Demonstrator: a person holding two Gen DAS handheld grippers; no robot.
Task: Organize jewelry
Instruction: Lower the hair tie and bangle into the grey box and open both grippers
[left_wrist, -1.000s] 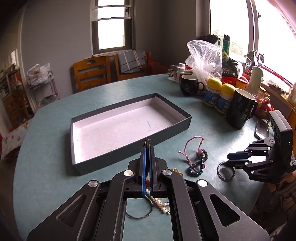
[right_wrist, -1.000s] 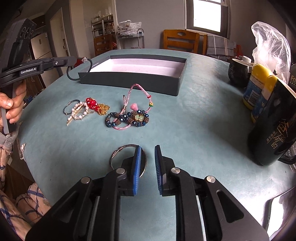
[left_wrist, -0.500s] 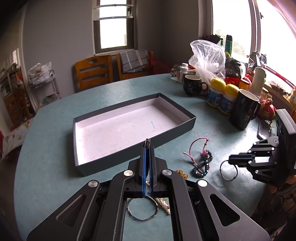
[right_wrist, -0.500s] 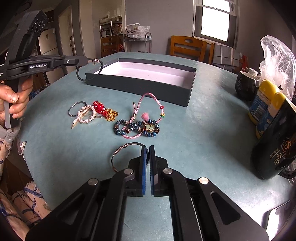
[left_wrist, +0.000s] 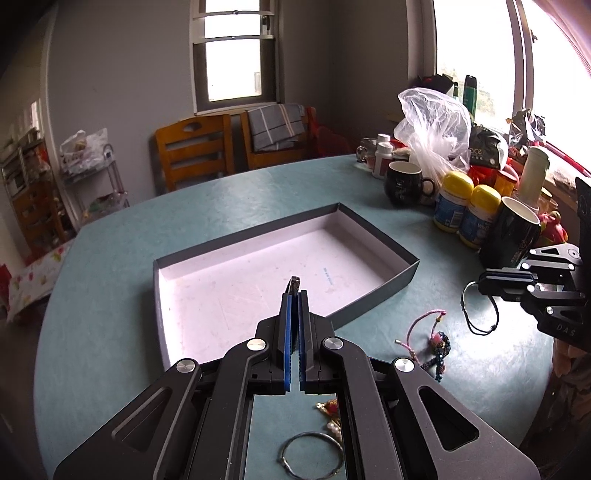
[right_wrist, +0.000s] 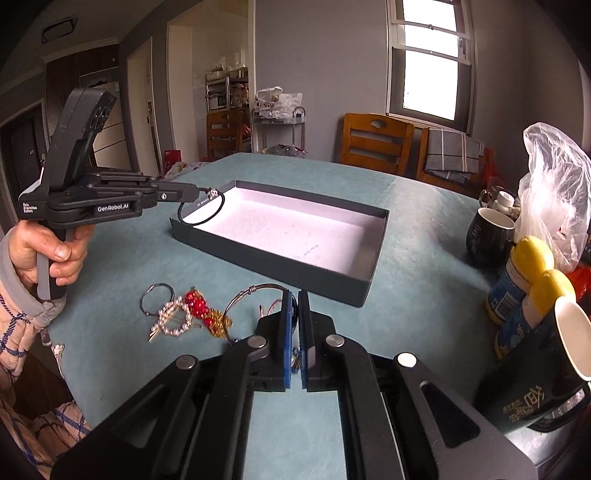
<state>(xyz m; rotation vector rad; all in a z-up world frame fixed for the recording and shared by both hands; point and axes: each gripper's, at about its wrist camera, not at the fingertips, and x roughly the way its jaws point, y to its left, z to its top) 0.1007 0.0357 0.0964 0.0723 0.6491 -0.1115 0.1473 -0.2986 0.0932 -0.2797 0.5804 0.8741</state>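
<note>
Beaded bracelets (left_wrist: 439, 352) half hidden behind hand-held gripper (right_wrist: 294, 299)

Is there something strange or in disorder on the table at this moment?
Nothing is spilled or broken. Jewelry lies loose beside the empty box: a pearl hairpin, a red bead piece and a beaded bracelet, bunched up. Each tongs, left and right, holds one bracelet in the air.
</note>
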